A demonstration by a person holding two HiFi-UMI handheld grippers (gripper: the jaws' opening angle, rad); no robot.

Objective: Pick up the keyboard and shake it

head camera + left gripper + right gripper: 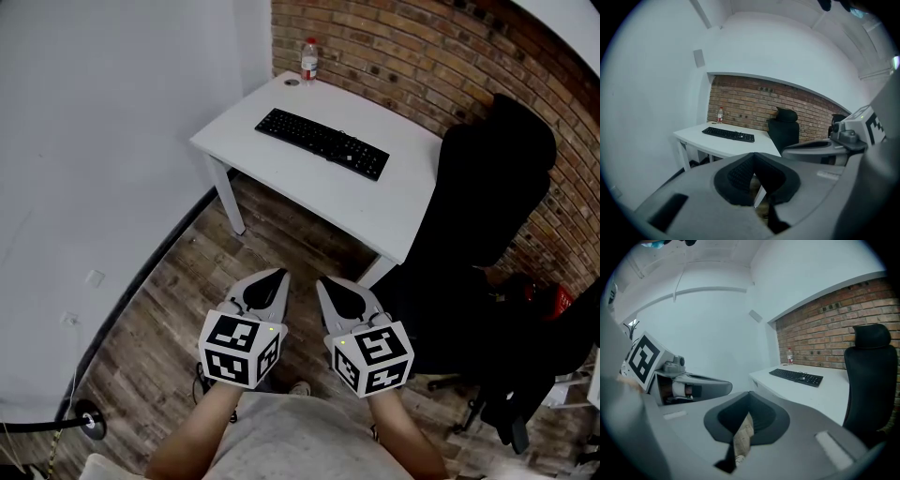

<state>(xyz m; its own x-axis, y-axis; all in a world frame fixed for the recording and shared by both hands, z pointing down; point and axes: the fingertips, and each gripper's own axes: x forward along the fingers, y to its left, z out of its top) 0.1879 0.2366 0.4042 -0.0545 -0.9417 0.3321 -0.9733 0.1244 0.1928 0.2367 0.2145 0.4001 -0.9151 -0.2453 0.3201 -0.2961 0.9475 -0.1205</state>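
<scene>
A black keyboard lies flat on the white table, far ahead of both grippers; it also shows as the keyboard in the left gripper view and the keyboard in the right gripper view. My left gripper and right gripper hang side by side over the wooden floor, well short of the table. Both are shut with nothing between their jaws. Each gripper carries a cube with square markers near the person's hands.
A clear water bottle stands at the table's far corner by the brick wall. A black office chair sits at the table's right side. More dark gear lies at the right. A white wall runs along the left.
</scene>
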